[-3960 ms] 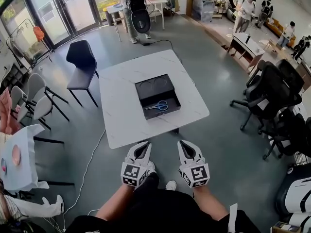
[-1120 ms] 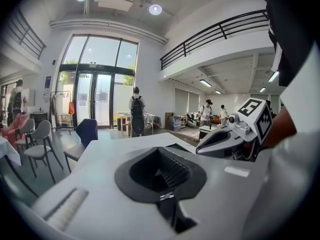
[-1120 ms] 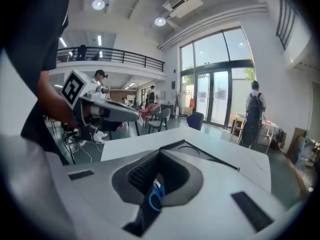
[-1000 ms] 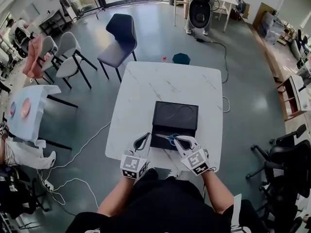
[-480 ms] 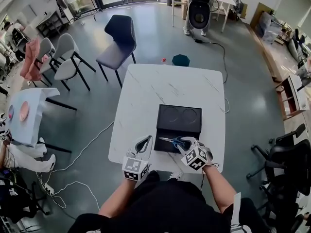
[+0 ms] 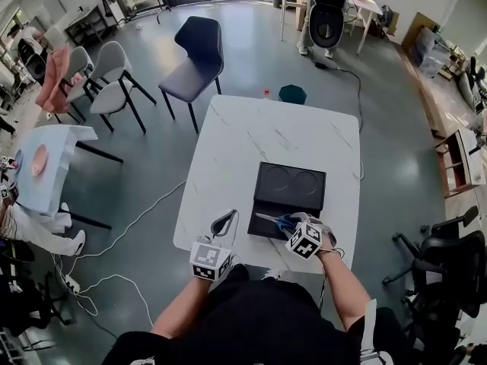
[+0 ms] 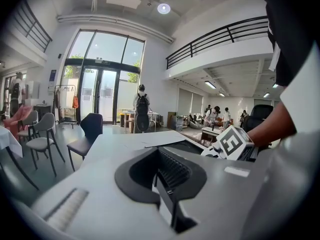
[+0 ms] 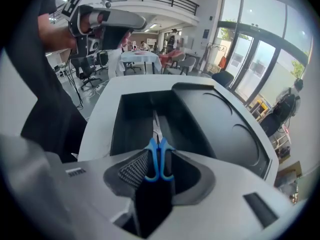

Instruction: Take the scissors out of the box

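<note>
A black box [image 6: 298, 201] lies open on the white table [image 6: 251, 143]. Its far half, the lid [image 6: 293, 179], has two round recesses. The blue-handled scissors [image 6: 272, 220] lie in the near half, blades pointing left. My right gripper [image 6: 289, 222] tips steeply down over the handles. In the right gripper view the blue handles [image 8: 159, 160] sit between the pads of my right gripper [image 8: 157, 170], whose jaws have just been opening and do not clamp them. My left gripper [image 6: 228, 217] hovers shut and empty at the table's near edge, left of the box; its left gripper view [image 7: 164, 181] looks across the tabletop.
A dark chair [image 6: 199, 52] and grey chairs [image 6: 114, 71] stand beyond the table's far left. Cables [image 6: 129, 226] trail over the floor at the left. Black office chairs [image 6: 449, 265] stand at the right. The table's near edge [image 6: 228, 251] runs just under both grippers.
My right gripper has sunk and tipped down into the box's near half, and its jaws have opened around the scissors' handles. The left gripper has crept slightly forward.
</note>
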Available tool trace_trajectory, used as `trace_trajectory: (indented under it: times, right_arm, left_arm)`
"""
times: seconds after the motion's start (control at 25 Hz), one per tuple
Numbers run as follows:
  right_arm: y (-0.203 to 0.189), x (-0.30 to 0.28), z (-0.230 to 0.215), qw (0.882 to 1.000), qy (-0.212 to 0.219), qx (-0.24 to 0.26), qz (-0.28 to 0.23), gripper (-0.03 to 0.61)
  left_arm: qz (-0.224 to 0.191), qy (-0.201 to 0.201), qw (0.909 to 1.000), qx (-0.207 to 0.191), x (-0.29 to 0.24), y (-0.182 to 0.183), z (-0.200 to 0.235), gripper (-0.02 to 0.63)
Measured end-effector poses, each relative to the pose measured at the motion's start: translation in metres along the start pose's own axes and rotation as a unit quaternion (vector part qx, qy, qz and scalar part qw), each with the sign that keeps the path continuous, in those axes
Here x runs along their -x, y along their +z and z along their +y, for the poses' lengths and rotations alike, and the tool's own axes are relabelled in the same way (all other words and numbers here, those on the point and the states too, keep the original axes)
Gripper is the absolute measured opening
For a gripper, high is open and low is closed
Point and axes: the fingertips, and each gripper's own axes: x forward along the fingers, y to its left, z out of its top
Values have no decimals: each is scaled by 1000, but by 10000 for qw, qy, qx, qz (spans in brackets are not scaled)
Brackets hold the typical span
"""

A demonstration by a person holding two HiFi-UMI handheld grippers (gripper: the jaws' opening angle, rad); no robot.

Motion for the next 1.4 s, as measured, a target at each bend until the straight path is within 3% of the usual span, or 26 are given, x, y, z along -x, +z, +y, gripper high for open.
trace_trajectory:
  times: [0.28,0.68,1.4]
  right_arm:
    - [-4,-19,4,9987,273,204,367,135]
    - [-5,-27,7,9972,649,166,337,123]
    - [-3,-25,7,9963,776,90,362,95]
  left_arm:
    - [49,39,9999,95,3,-6,8,9]
    - [20,78,9998,174,3,-8,15,9]
    - [-8,5,9998,190,6,-7,10,9]
